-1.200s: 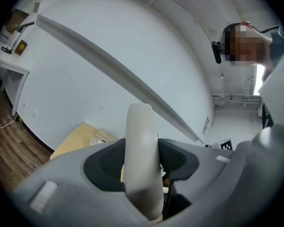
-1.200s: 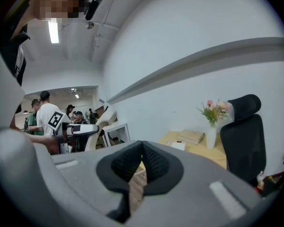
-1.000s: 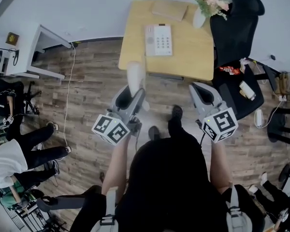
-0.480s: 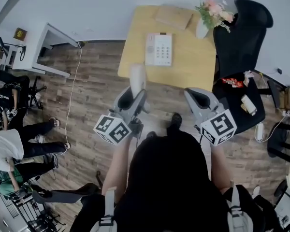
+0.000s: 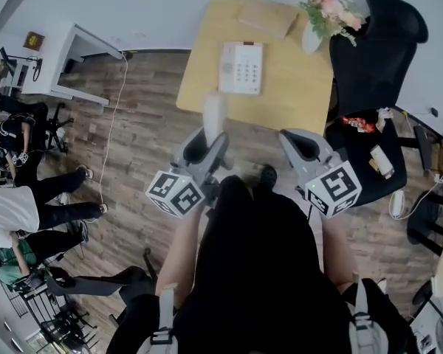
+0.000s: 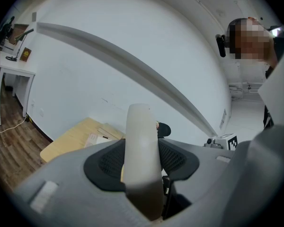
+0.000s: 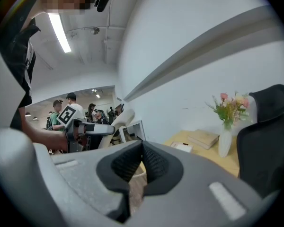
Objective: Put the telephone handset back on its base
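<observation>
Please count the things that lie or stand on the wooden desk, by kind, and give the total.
Telephone base: 1
Tan box or book: 1
Vase with flowers: 1
Total: 3
The handset is not counted: the left gripper holds it.

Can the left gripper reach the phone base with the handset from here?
Probably yes: the left gripper, shut on the handset, points toward the base, with only bare desk between.
</observation>
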`<state>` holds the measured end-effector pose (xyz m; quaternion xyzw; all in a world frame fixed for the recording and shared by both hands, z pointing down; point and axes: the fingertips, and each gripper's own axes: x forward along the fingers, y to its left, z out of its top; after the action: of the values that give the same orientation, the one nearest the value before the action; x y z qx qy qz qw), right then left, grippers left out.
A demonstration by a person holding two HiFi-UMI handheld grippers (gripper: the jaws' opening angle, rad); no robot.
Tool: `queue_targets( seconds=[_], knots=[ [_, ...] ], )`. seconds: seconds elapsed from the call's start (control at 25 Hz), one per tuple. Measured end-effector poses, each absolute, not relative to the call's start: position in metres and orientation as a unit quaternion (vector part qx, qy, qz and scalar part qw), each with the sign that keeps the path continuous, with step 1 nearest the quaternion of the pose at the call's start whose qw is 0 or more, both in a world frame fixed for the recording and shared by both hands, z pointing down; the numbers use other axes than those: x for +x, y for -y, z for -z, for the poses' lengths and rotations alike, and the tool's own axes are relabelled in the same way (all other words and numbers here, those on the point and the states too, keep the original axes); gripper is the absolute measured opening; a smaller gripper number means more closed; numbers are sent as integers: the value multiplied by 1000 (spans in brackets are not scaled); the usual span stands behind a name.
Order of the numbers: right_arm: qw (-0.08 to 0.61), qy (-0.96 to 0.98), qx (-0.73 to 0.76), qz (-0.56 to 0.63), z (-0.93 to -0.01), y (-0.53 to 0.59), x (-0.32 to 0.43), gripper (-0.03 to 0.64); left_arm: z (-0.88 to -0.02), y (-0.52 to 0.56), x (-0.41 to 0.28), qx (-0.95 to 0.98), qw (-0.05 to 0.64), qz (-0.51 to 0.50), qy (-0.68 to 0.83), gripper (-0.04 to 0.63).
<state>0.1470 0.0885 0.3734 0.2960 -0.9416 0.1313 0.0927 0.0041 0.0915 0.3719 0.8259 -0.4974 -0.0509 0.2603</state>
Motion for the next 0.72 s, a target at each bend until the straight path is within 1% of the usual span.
queue_targets(
  seconds=[0.4, 0.72],
  knots=[
    [104, 933, 303, -166, -399, -68, 154, 2, -400, -77, 2, 803, 299, 44, 514, 219],
    [110, 925, 324, -166, -396, -33, 154, 3, -420, -37, -12, 787, 330, 59, 519, 219]
  ],
)
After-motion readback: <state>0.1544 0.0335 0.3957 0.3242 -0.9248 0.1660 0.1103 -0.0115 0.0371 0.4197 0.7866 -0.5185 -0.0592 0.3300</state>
